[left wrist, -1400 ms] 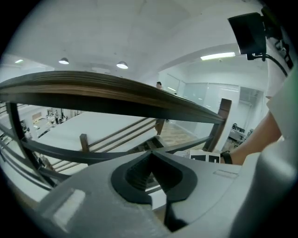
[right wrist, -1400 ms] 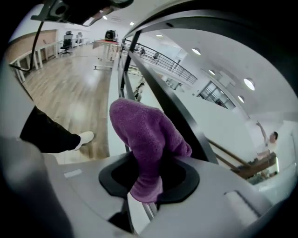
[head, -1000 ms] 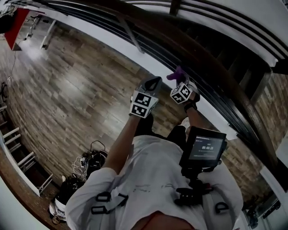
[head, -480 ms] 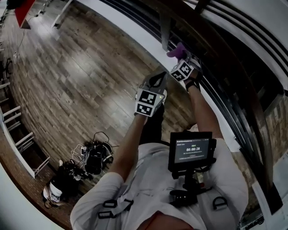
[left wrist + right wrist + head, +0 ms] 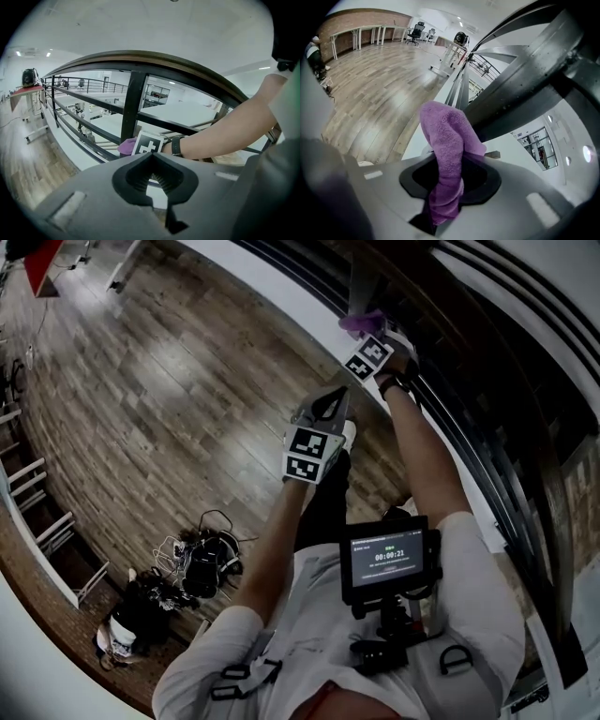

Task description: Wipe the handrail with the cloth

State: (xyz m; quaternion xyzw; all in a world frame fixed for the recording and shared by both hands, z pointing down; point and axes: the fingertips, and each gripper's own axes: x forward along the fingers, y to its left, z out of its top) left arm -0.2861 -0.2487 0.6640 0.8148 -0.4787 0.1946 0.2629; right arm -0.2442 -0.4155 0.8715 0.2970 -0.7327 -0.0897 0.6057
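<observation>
Farther along the handrail (image 5: 187,71) than a second ago, the right claw (image 5: 449,185) leads and the left claw (image 5: 151,158) follows. The right claw is clamped on the purple cloth (image 5: 446,133), whose free fold stands out ahead of the jaws, apparently so that fabric rather than plastic meets the rail. It is held close against the dark bars below the rail; contact with the top rail cannot be confirmed. The left claw, closed and empty, hangs beside it over the wooden floor (image 5: 159,399), seemingly kept clear of the wiping.
</observation>
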